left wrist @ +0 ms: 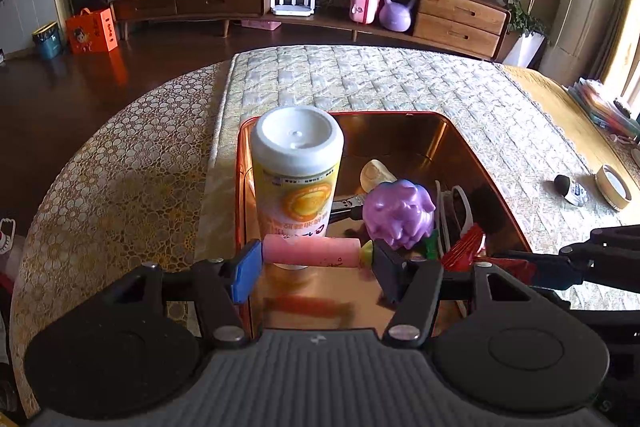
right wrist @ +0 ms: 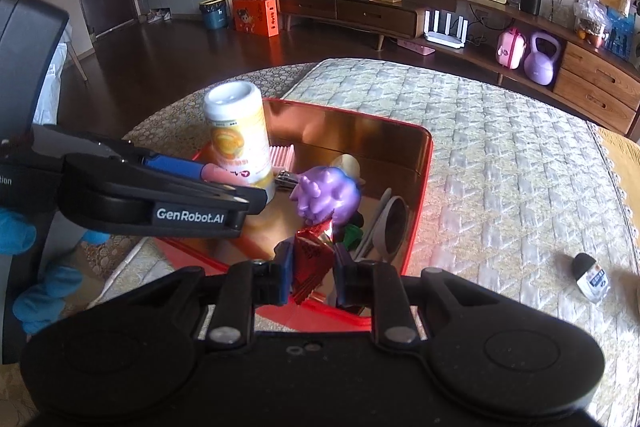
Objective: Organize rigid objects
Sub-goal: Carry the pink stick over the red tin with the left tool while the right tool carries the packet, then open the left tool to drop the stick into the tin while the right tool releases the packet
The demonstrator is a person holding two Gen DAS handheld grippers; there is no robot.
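A red tin box point(left wrist: 472, 147) point(right wrist: 420, 187) with a shiny inside stands on the quilted table. My left gripper point(left wrist: 316, 257) is shut on a pink cylinder point(left wrist: 310, 251), held crosswise over the box's near left part; it shows from the side in the right wrist view point(right wrist: 216, 173). My right gripper point(right wrist: 310, 269) is shut on a red ridged piece point(right wrist: 310, 259) above the box's near edge. In the box stand a white and yellow bottle point(left wrist: 298, 167) point(right wrist: 238, 135), a purple toy point(left wrist: 400, 213) point(right wrist: 328, 197), a nail clipper point(right wrist: 286, 180) and grey utensils point(right wrist: 390, 223).
A small black and white bottle point(left wrist: 570, 189) point(right wrist: 590, 277) lies on the quilt to the right, next to a round wooden lid point(left wrist: 614, 187). The round table's edge curves on the left above dark floor. A wooden TV cabinet point(left wrist: 460, 15) lines the far wall.
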